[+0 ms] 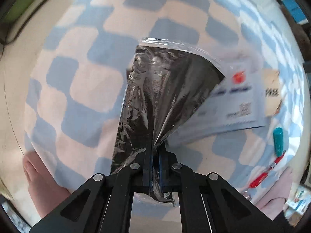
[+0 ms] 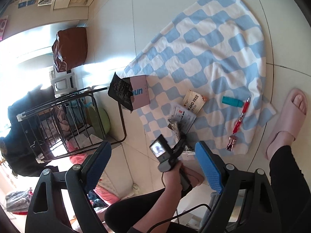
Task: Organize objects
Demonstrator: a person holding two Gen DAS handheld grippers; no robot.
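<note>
Left gripper (image 1: 153, 151) pointing down, jaws closed on a crinkled dark foil packet (image 1: 155, 89) above the blue-checked cloth (image 1: 77, 77), right gripper (image 2: 153, 159) empty, jaws wide apart, teal tube (image 2: 232, 101) and red pen (image 2: 242, 116) lying on the cloth.

We see a blue-and-white checked cloth (image 2: 211, 44), a dark silvery crinkled foil packet (image 1: 155, 101), a teal capped tube (image 2: 232, 101), a red pen (image 2: 242, 116) and a pink cardboard box (image 2: 140, 92).

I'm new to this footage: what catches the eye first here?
The left gripper, pointing down, is shut on a crinkly dark foil packet over the blue-and-white checked cloth. A pink box stands at the cloth's edge; a teal tube and red pen lie nearby.
</note>
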